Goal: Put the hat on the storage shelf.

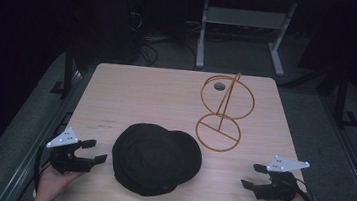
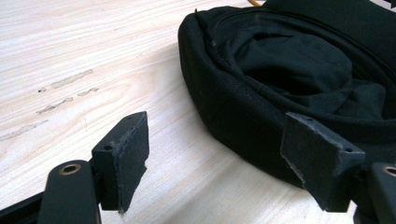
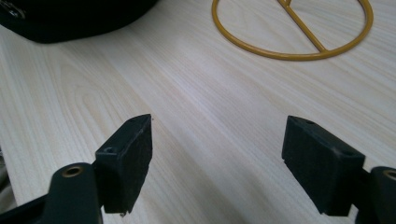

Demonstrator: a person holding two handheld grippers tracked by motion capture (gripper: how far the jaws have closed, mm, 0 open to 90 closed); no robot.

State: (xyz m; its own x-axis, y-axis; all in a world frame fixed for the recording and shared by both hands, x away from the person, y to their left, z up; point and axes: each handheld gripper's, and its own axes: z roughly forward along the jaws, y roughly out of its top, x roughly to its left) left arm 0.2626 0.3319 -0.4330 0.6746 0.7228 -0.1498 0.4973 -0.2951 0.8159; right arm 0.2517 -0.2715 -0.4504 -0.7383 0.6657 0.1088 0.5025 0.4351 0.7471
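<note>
A black cap (image 1: 155, 159) lies on the wooden table (image 1: 142, 91) near its front edge. Behind it to the right stands a gold wire hat stand (image 1: 223, 110) with a round base and an upright ring. My left gripper (image 1: 94, 151) rests at the front left, open, jaws pointing at the cap's left side and a little apart from it. In the left gripper view the cap (image 2: 299, 84) lies just beyond the open jaws of the left gripper (image 2: 219, 154). My right gripper (image 1: 254, 176) sits at the front right, open and empty. The right gripper view shows the stand's base ring (image 3: 292, 35) ahead.
A round hole (image 1: 219, 86) is cut in the tabletop at the back, behind the stand. Faint scuff marks (image 2: 65, 88) streak the wood left of the cap. Dark floor, cables and a white desk frame (image 1: 244, 27) lie beyond the table.
</note>
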